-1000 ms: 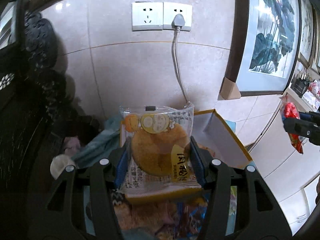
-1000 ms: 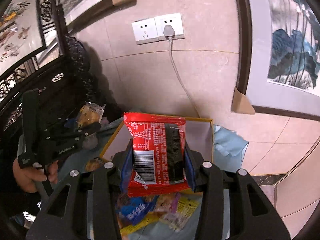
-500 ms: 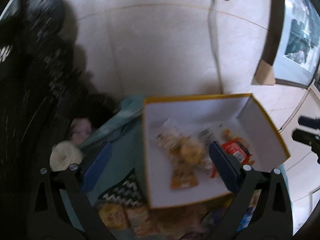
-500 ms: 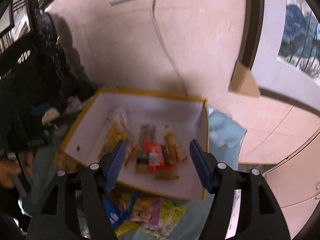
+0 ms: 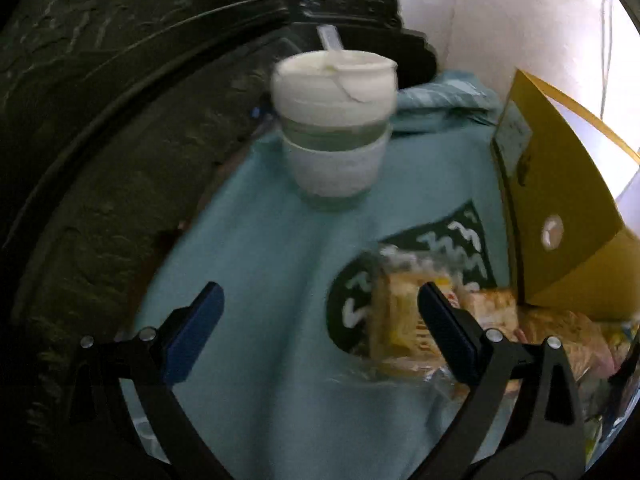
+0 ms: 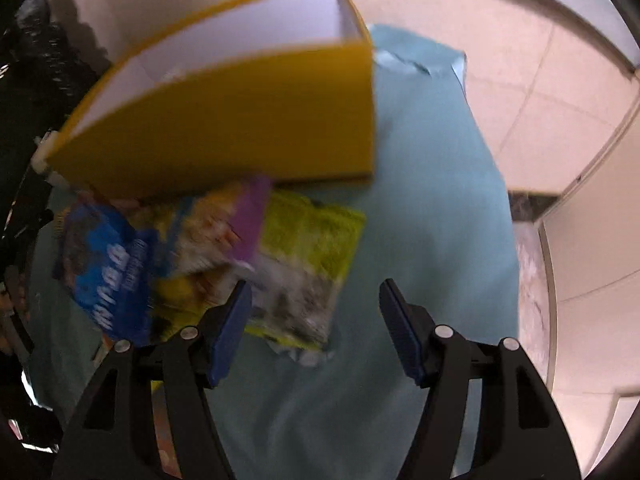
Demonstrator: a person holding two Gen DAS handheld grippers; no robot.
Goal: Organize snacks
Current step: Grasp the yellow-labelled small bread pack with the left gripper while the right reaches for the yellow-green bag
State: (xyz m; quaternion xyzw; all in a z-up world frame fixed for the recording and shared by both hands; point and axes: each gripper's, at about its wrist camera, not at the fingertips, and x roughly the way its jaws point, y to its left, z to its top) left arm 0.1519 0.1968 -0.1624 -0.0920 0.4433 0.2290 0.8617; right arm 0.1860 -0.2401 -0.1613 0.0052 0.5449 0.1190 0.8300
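Observation:
My left gripper (image 5: pixel 320 304) hangs open and empty over the teal cloth (image 5: pixel 260 260). A clear-wrapped yellow cake snack (image 5: pixel 404 316) lies by its right finger, with more wrapped snacks (image 5: pixel 560 340) beyond. The yellow box (image 5: pixel 560 208) stands at the right. My right gripper (image 6: pixel 316 304) is open and empty too, low over the cloth (image 6: pixel 420 200). A yellow-green snack packet (image 6: pixel 308 264) lies partly between its fingers, next to a purple-edged packet (image 6: pixel 224 232) and a blue packet (image 6: pixel 108 272). Behind them is the yellow box (image 6: pixel 240 128), white inside.
A white lidded cup (image 5: pixel 334 120) with a spoon stands on the cloth ahead of the left gripper. Dark carved wooden furniture (image 5: pixel 100 120) borders the left. A tiled wall (image 6: pixel 540 60) and a pale cabinet edge (image 6: pixel 580 260) lie to the right.
Both grippers let go of their snacks, the cake and the red packet, over the box, opened, and swung down to the cloth beside the loose snack pile.

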